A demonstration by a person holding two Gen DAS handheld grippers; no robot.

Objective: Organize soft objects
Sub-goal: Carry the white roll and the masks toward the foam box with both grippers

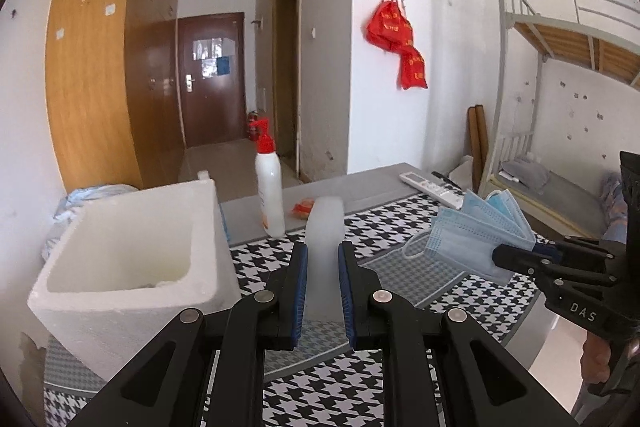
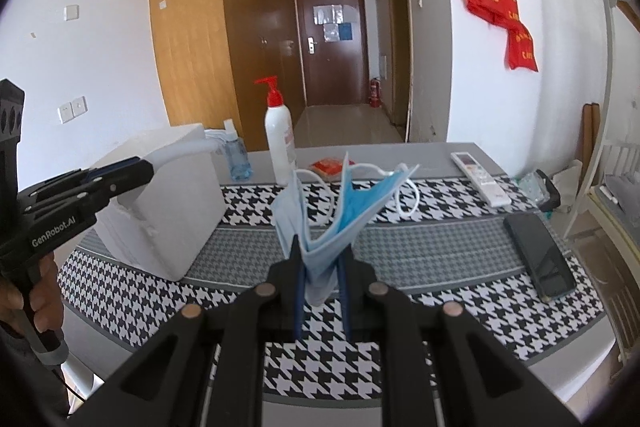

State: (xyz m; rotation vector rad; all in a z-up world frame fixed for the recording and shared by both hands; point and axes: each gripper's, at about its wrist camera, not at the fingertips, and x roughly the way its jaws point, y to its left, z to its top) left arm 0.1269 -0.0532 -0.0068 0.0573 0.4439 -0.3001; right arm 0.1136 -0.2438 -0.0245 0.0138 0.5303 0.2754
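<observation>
Blue face masks (image 2: 328, 223) bunched at frame centre, pinched by right gripper (image 2: 322, 267) above houndstooth cloth (image 2: 440, 315). Left gripper (image 1: 323, 267) clamps pale foam strip (image 1: 325, 227) — mid-carry. Next move likely drop into white foam box (image 1: 120, 259), lower left.

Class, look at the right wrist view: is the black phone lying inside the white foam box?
No. The phone lies flat on the checked tablecloth at the right, far from the foam box.

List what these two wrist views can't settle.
- Foam box contents: near wall hides the floor, left view.
- White strip in left tongs: blurred, identity unclear.
- Face masks in right tongs: count unclear, overlapping.
- Orange packet: masks partly cover it, right view.
</observation>
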